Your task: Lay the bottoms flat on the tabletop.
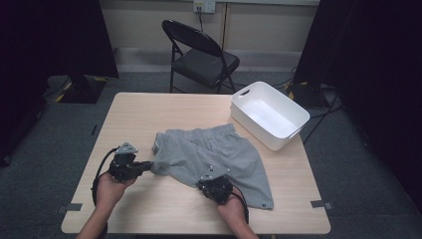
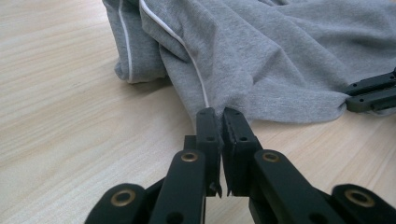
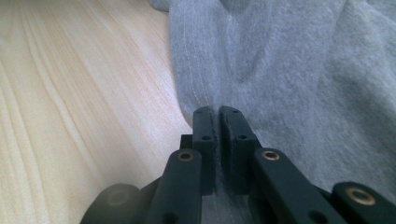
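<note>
A pair of grey shorts (image 1: 214,154) with white piping lies crumpled on the wooden table (image 1: 144,114). My left gripper (image 1: 149,165) is at the shorts' left edge; in the left gripper view its jaws (image 2: 219,112) are shut on a pinch of the grey cloth (image 2: 261,60) beside the white piping. My right gripper (image 1: 203,181) sits at the front hem. In the right gripper view it (image 3: 217,110) is shut on the hem of the shorts (image 3: 280,70), with fabric running between the pads. The right gripper's black jaws (image 2: 373,91) also show at the cloth's far edge.
A white plastic bin (image 1: 268,113) with handle cut-outs stands at the table's back right corner, just beyond the shorts. A black folding chair (image 1: 201,55) stands behind the table. Bare wood lies to the left and along the front edge.
</note>
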A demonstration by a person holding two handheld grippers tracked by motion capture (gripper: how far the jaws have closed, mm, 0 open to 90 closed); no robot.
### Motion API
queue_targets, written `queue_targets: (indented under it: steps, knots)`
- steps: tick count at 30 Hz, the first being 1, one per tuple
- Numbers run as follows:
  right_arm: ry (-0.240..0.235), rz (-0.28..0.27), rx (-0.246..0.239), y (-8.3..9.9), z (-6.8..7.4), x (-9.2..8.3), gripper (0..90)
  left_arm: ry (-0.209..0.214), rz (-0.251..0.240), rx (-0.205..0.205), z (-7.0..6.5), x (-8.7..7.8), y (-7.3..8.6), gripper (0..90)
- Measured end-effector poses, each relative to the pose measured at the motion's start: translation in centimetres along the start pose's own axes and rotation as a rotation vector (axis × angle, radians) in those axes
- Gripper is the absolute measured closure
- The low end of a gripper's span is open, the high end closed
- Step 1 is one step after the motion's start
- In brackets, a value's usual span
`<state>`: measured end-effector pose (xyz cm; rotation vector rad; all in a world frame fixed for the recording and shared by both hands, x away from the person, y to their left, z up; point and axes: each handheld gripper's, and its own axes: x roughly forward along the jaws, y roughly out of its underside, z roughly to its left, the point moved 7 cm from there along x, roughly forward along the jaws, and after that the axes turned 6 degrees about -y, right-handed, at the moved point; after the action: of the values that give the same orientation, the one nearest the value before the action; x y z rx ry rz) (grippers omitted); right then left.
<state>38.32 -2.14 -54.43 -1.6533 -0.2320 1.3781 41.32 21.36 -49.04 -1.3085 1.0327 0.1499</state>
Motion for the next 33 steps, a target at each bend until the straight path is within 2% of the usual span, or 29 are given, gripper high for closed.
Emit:
queue_targets:
  steps: [6, 12, 17, 23, 29, 33]
  knots:
    - [-0.033, 0.004, 0.018, 0.0, 0.1, -0.1, 85.9, -0.001, -0.011, 0.009, 0.0, -0.5, -0.3, 86.4]
    - [-0.061, -0.005, 0.007, -0.5, 0.4, -0.6, 86.2, -0.01, -0.031, -0.001, 0.3, -1.2, -0.7, 86.5]
    - [-0.092, -0.04, 0.019, -1.2, 0.4, -1.9, 86.4, -0.014, -0.049, -0.012, 0.6, -1.8, -0.9, 86.5]
    - [-0.122, -0.059, 0.037, -1.4, 0.2, -3.0, 86.4, -0.028, -0.088, -0.026, 1.0, -3.4, -1.6, 86.5]
    - [-0.169, -0.059, 0.034, -1.2, 0.7, -3.8, 86.4, -0.032, -0.085, -0.05, 1.4, -4.5, -1.3, 86.4]
    - [-0.194, -0.051, 0.026, -1.1, 1.4, -3.8, 86.4, -0.043, -0.07, -0.045, 1.5, -5.3, -0.8, 86.4]
